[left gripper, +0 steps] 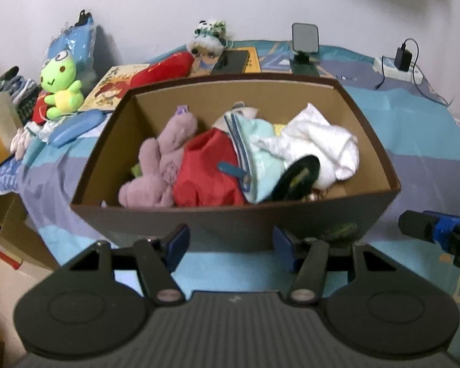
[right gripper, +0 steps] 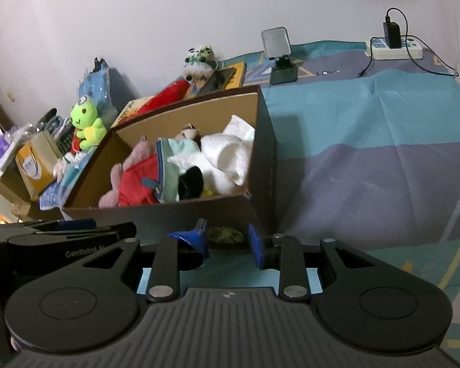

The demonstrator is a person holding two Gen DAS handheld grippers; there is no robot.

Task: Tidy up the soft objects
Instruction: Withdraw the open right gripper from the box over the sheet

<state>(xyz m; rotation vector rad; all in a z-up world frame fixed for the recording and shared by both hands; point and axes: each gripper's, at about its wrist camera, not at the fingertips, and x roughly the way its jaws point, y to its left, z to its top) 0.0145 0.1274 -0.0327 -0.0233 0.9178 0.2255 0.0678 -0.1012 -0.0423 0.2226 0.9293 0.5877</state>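
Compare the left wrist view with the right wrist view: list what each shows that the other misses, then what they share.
Only the left wrist view shows the right gripper from outside, at its right edge. Only the right wrist view shows the box's dark outer side wall and the left gripper from outside, at its left edge. Both show the cardboard box holding the pink plush, red cloth and white towel, with the green frog plush outside it.

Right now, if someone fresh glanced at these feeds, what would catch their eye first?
The open brown cardboard box in the middle of the blue bedspread, stuffed with a pink plush, a red cloth and a white towel. Next, the bright green frog plush sitting outside the box at its left. Both grippers, left and right, are empty in front of the box.
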